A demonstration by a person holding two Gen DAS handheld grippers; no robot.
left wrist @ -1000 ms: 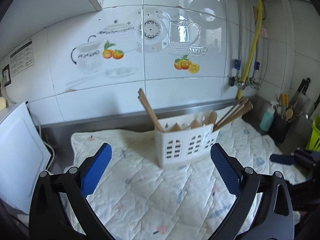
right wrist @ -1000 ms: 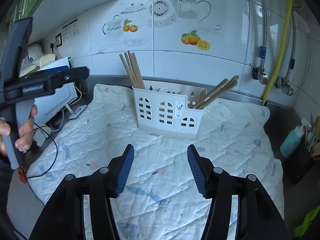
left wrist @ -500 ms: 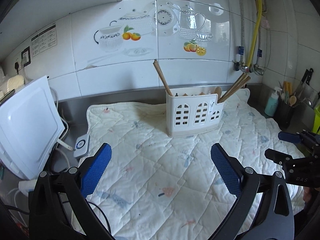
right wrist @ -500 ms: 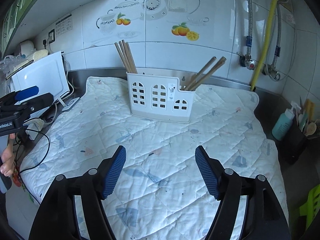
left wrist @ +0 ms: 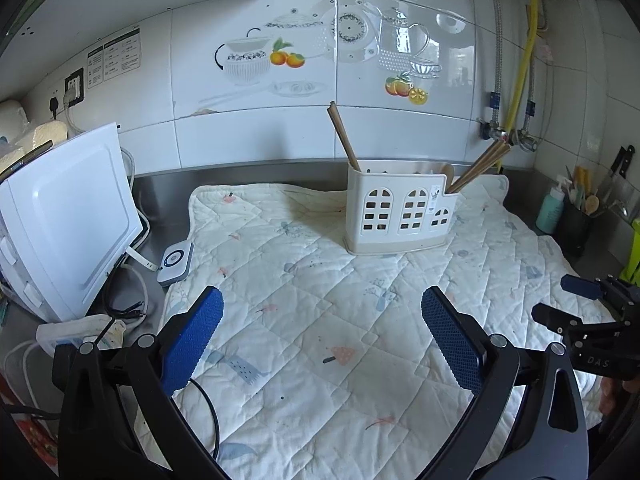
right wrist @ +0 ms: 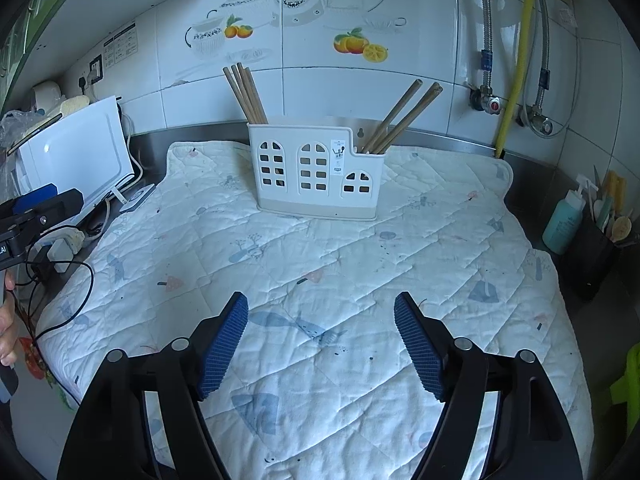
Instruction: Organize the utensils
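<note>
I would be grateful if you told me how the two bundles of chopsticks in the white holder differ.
The left bundle stands in the holder's tall end compartment and leans up to the left. The right bundle sits in the low end compartment and leans to the right, tilted further over. In the right wrist view the left bundle shows about four sticks and the right about three. Both are plain brown wooden sticks resting inside the holder.
</note>
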